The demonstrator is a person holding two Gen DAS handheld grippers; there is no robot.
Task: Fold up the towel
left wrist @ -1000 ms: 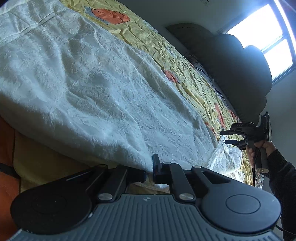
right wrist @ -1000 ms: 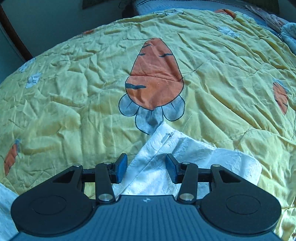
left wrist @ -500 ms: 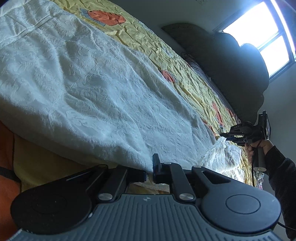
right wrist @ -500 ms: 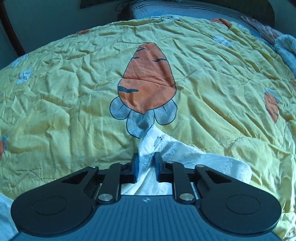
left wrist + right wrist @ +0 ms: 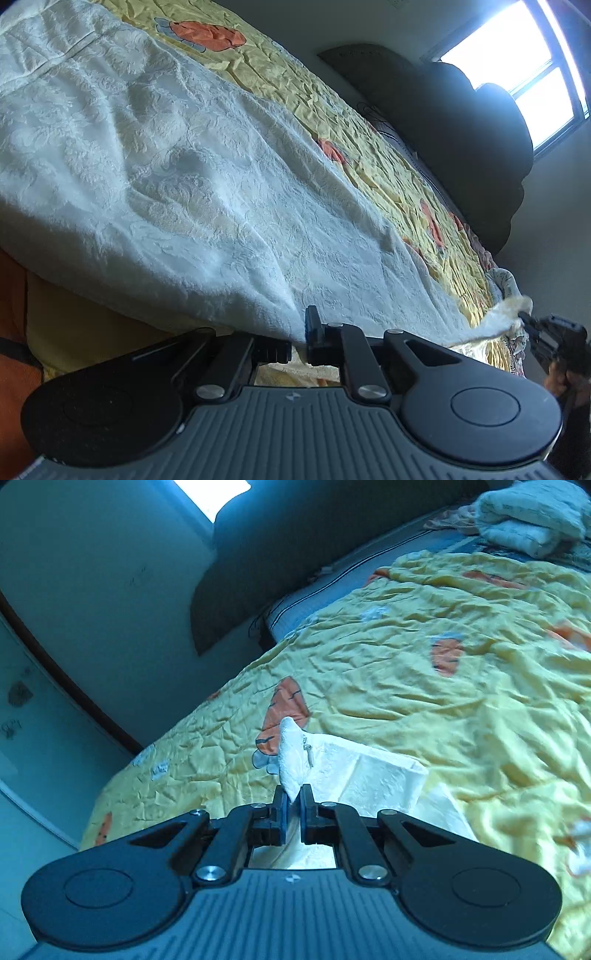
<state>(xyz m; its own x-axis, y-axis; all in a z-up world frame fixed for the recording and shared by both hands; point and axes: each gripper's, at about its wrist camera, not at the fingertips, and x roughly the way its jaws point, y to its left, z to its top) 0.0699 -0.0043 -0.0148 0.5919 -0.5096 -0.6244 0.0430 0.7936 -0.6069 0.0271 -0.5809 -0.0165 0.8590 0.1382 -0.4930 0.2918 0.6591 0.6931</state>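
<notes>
In the left wrist view, the left gripper is clamped on the near edge of the white towel, which fills the left and centre of the frame over the yellow quilt. At lower right, the right gripper pinches another corner.

In the right wrist view, the right gripper is closed on a towel corner at centre, raised above the quilt.

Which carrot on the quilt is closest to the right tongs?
The large orange carrot right behind the pinched towel corner; the others lie farther off.
</notes>
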